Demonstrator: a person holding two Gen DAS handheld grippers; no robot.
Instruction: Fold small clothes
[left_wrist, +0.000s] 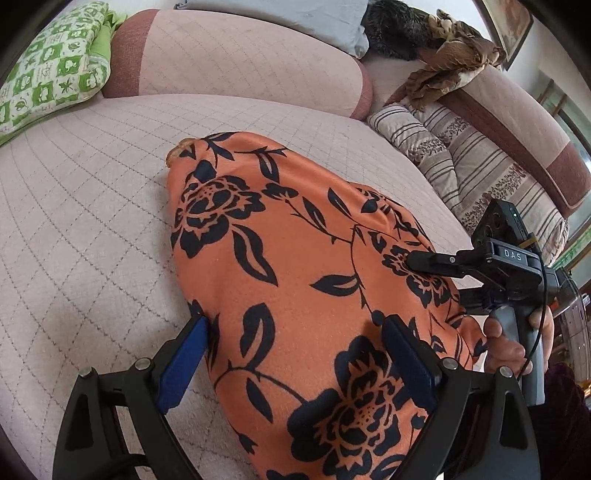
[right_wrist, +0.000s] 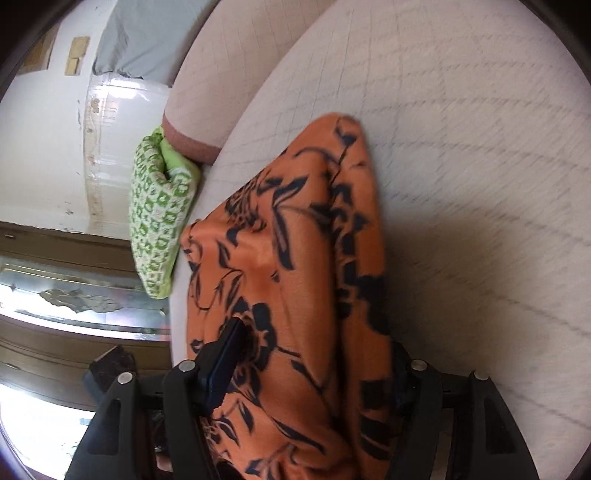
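Observation:
An orange garment with a black flower print lies spread on the pink quilted couch seat. My left gripper stands open over its near end; the blue pads are wide apart, with cloth between them and under the right finger. At the garment's right edge, a hand holds my right gripper, one finger lying on the cloth. In the right wrist view the garment runs up between the wide-apart fingers of the right gripper. Cloth partly hides the right finger there.
A green patterned pillow lies at the seat's far left. A pink bolster and a grey pillow sit behind. On the right are a striped cushion and a brown crumpled cloth on the backrest.

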